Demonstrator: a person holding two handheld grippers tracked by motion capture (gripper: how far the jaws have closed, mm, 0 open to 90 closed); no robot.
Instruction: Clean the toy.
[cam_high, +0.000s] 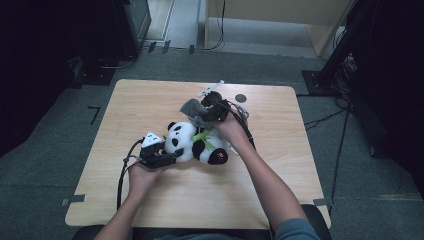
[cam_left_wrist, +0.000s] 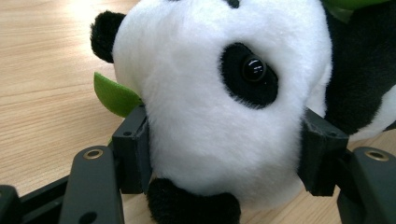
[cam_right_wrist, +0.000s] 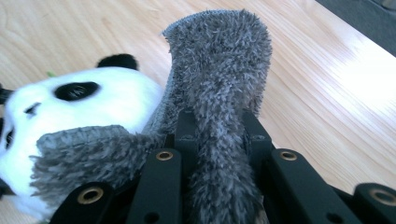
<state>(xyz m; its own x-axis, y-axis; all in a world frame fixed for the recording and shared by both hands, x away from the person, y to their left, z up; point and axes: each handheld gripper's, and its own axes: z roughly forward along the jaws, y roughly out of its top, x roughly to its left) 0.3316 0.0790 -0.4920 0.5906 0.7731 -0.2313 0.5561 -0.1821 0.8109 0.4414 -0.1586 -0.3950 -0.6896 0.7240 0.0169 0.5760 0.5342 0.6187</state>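
plush panda (cam_high: 192, 142): lying on the tabletop (cam_high: 150, 200) near the middle, soft and light, squashes easily

left gripper (cam_high: 170, 159): jaws clenched on the panda's head, fur bulging between them, decent hold there

grey fuzzy cloth (cam_right_wrist: 219, 79): floppy, no stiffness, held just above the panda

right gripper (cam_high: 207, 107): jaws pinched tight on a fold of the cloth

containers: none around

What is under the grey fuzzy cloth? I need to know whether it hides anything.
The grey fuzzy cloth, pinched by the right gripper, drapes beside the panda plush. One fold lies over the panda's head; what that fold covers is hidden.
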